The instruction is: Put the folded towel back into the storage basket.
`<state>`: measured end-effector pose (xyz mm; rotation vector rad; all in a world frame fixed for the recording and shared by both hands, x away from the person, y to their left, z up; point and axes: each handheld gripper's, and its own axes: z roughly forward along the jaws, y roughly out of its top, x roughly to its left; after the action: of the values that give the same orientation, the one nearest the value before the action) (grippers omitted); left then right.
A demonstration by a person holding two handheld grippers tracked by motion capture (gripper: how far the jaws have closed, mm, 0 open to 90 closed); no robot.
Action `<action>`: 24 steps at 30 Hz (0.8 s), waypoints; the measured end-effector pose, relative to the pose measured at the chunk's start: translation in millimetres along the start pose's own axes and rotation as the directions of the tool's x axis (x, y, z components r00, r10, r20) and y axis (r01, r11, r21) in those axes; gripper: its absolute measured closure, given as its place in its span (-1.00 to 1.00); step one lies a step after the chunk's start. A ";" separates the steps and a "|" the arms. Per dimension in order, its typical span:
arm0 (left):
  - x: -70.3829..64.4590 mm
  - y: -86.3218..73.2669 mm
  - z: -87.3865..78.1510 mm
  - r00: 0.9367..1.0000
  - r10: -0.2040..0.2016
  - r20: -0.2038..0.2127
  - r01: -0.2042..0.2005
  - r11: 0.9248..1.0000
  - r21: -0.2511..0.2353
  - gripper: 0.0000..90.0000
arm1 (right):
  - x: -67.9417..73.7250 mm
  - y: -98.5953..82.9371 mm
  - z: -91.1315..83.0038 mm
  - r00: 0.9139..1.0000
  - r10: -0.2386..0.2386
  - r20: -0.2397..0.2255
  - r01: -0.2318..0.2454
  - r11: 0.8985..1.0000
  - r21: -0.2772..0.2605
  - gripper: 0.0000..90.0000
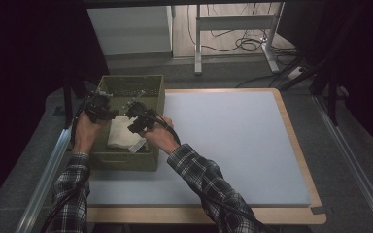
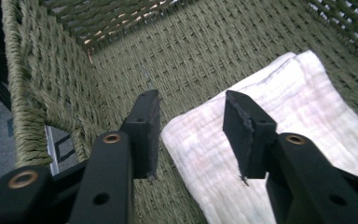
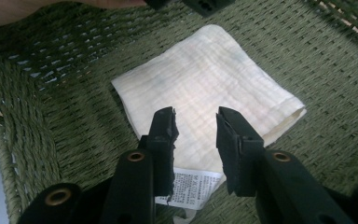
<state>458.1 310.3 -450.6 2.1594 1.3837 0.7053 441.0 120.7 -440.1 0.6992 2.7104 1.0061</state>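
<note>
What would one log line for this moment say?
left gripper: open, over cloth | right gripper: open, over cloth | folded cloth: flat in woven basket

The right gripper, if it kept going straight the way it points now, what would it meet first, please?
Most likely the folded cream cloth on the floor of the green woven basket: the right gripper, jaws open, points down at its near edge, though depth is hard to judge.

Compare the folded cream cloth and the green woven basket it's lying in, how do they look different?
The folded cream cloth is pale, soft and flat with a fine crinkled weave; the green woven basket is dark olive, made of thick cord, with upright walls. The cloth lies on the floor of the basket and covers part of it, while the basket encloses it on all sides. The cloth carries a white printed label; the basket shows none. Both are four-cornered and textured.
</note>
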 end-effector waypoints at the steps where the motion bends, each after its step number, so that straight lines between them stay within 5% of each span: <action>1: -0.1 -0.1 -1.1 1.000 -0.005 0.000 0.005 1.000 -0.009 0.16 | -0.8 -0.4 -1.5 1.000 -0.001 -0.001 0.001 1.000 -0.004 0.45; 7: -1.9 0.2 -5.3 0.997 -0.053 0.056 0.055 0.997 -0.048 -0.12 | -4.9 -5.1 -10.5 1.000 0.010 -0.009 -0.011 0.999 -0.030 0.26; 15: -8.9 1.8 -8.0 0.991 -0.062 0.118 0.070 0.995 -0.065 -0.38 | -5.6 -11.2 -24.1 1.000 -0.005 -0.023 0.003 0.997 -0.074 -0.11; 24: -15.7 2.8 -13.8 0.989 -0.065 0.134 0.076 0.993 -0.085 -0.64 | -9.0 -18.9 -35.6 0.999 0.003 -0.035 -0.007 0.994 -0.105 -0.40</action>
<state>445.4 296.4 -440.9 2.0384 1.3274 0.5769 430.9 83.5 -425.4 0.6764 2.6620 1.1634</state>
